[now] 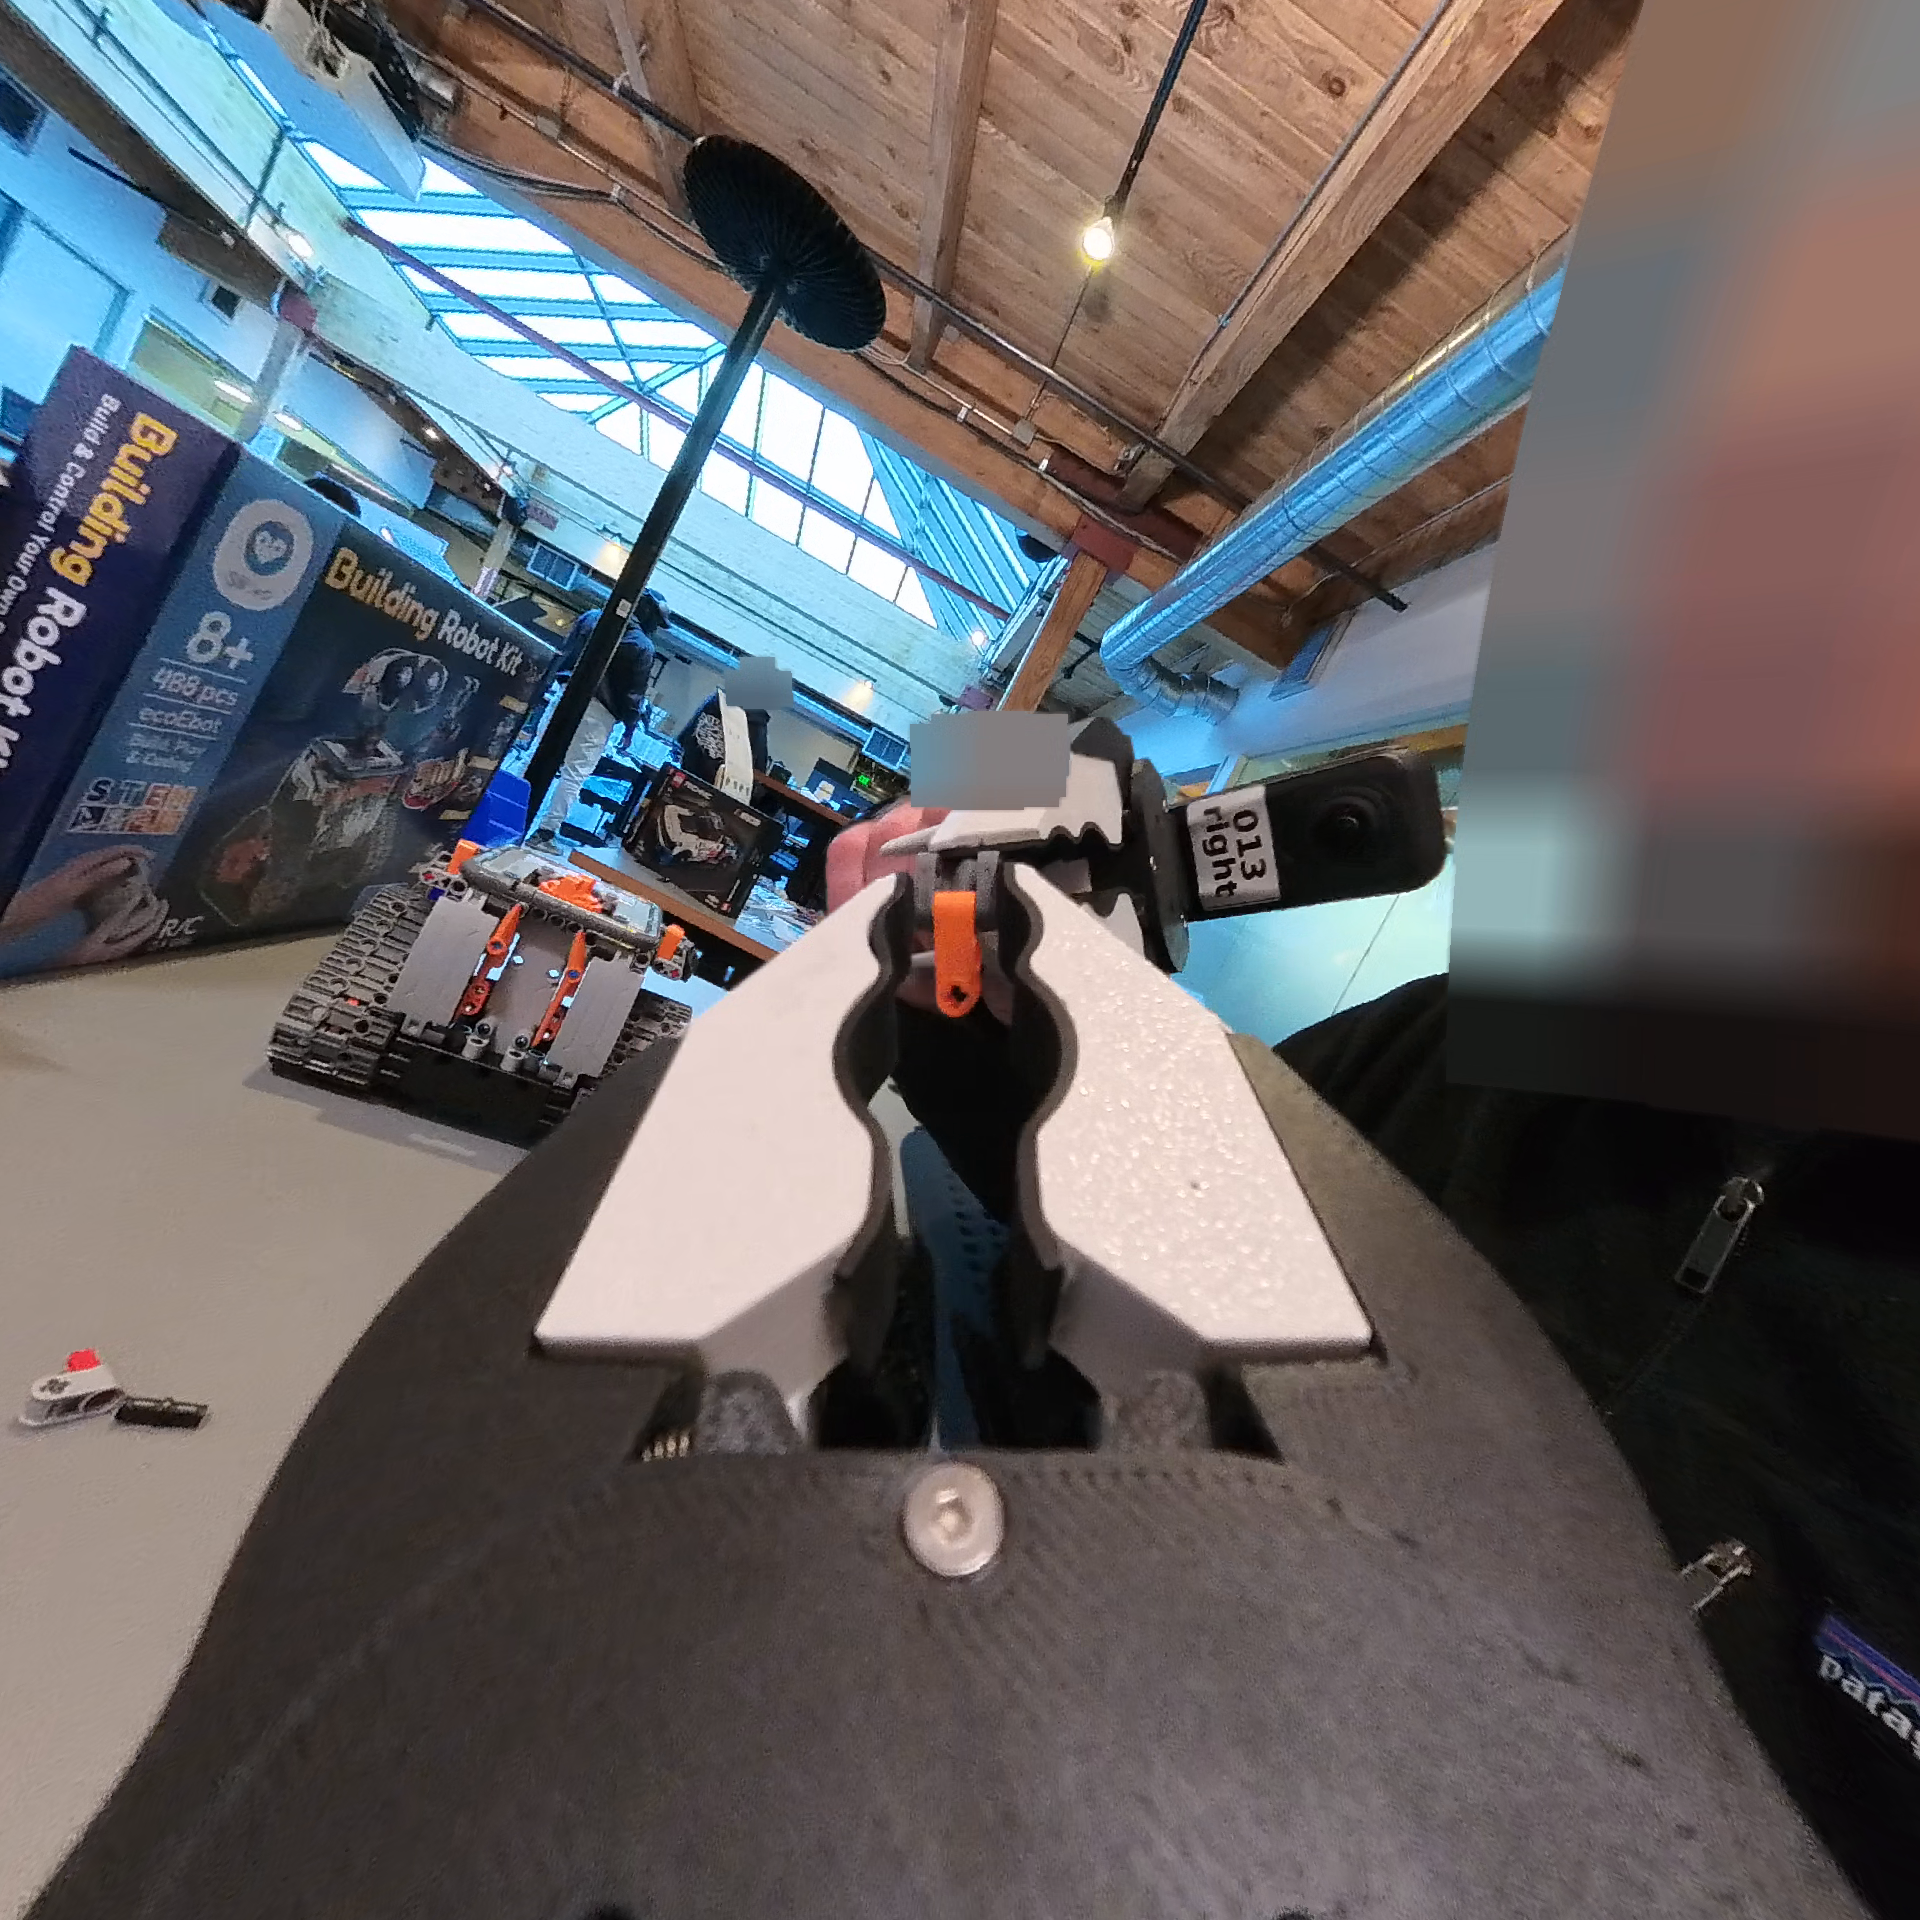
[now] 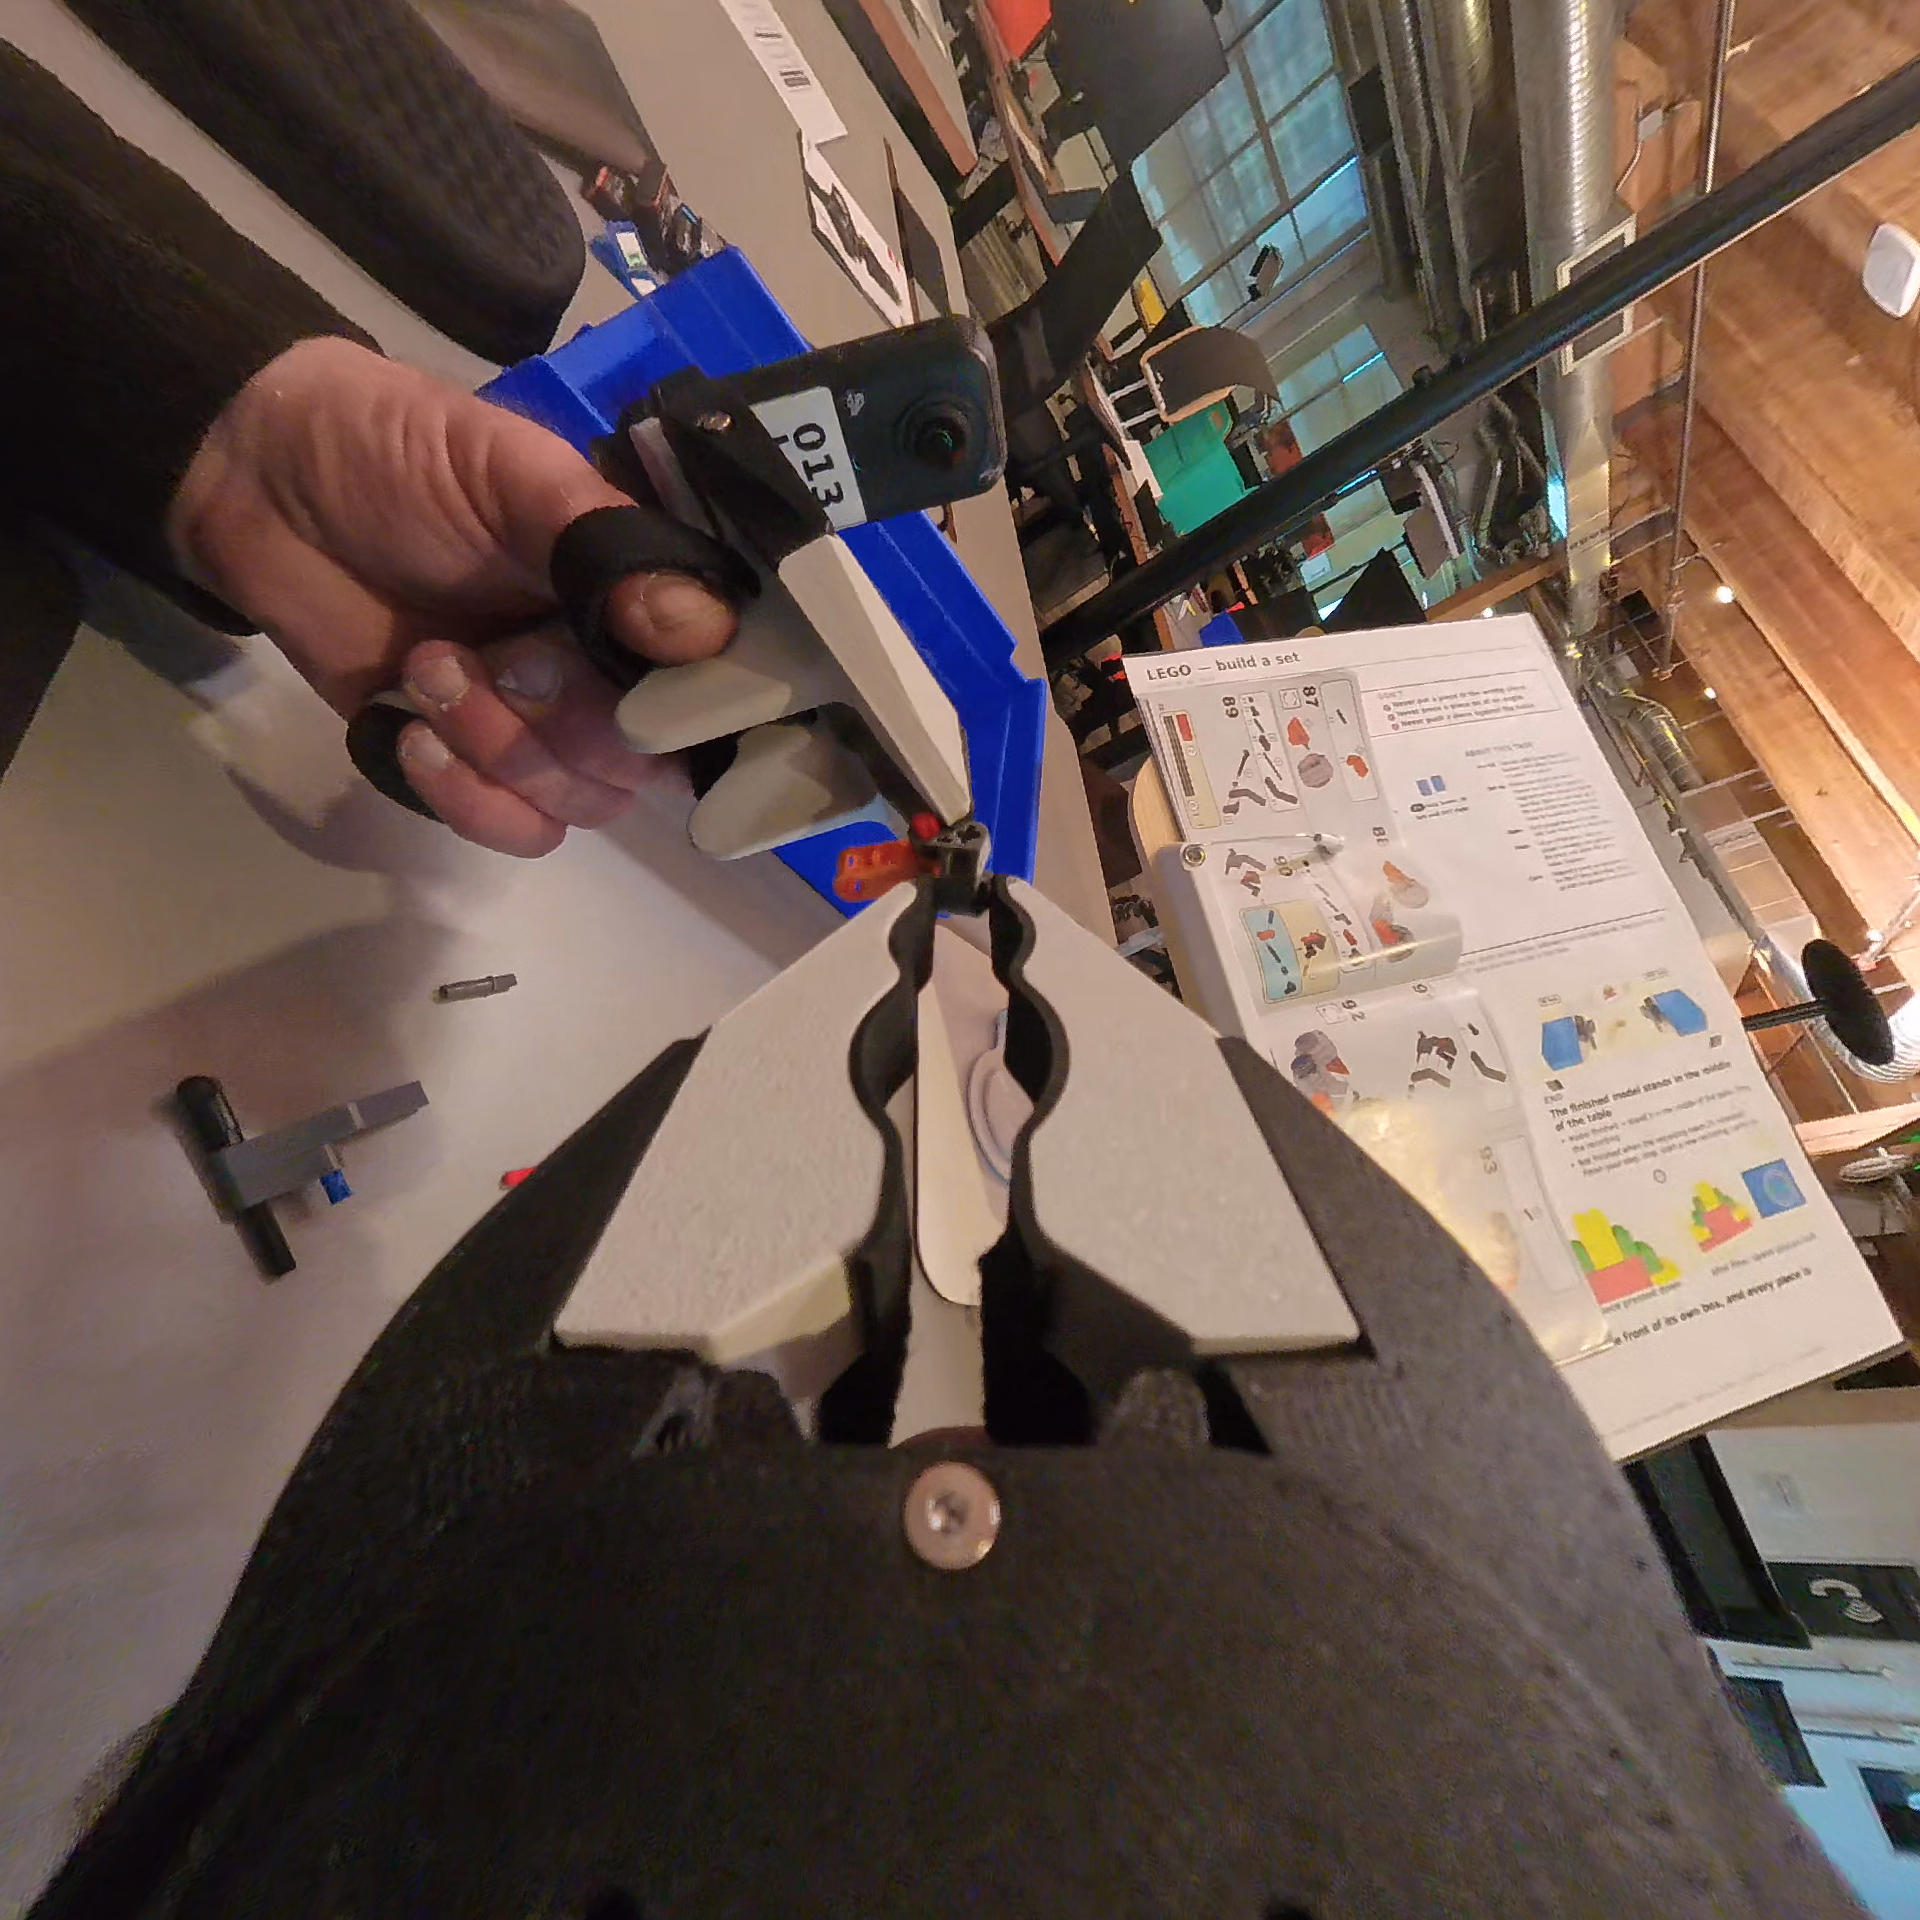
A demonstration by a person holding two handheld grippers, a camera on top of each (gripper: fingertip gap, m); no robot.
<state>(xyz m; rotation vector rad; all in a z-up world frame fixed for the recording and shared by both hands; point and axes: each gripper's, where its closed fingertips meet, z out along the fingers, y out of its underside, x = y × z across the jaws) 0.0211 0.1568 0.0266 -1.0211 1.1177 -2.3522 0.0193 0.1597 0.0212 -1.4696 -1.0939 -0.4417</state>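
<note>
My left gripper (image 1: pixel 951 899) is shut on a small dark grey connector (image 1: pixel 951 881), held up in the air. An orange piece (image 1: pixel 954 951) hangs from the connector. My right gripper (image 2: pixel 956 902) is shut on the same small assembly, pinching the black connector (image 2: pixel 958 847) from the other side. The orange piece (image 2: pixel 871 868) and a red pin stick out of it. The two gripper tips meet at the assembly. The right gripper (image 1: pixel 935 840) shows in the left wrist view. The left gripper (image 2: pixel 951 816), held by a hand (image 2: pixel 416 582), shows in the right wrist view.
A tracked brick model (image 1: pixel 468 977) stands on the grey table (image 1: pixel 156 1195), with kit boxes (image 1: pixel 260 675) behind it. Loose parts (image 1: pixel 104 1392) lie near the left. A blue bin (image 2: pixel 935 623), an instruction sheet (image 2: pixel 1455 987), a grey beam on a black axle (image 2: pixel 281 1153) and a small pin (image 2: pixel 476 987) are nearby. The grippers are tip to tip, or close to it.
</note>
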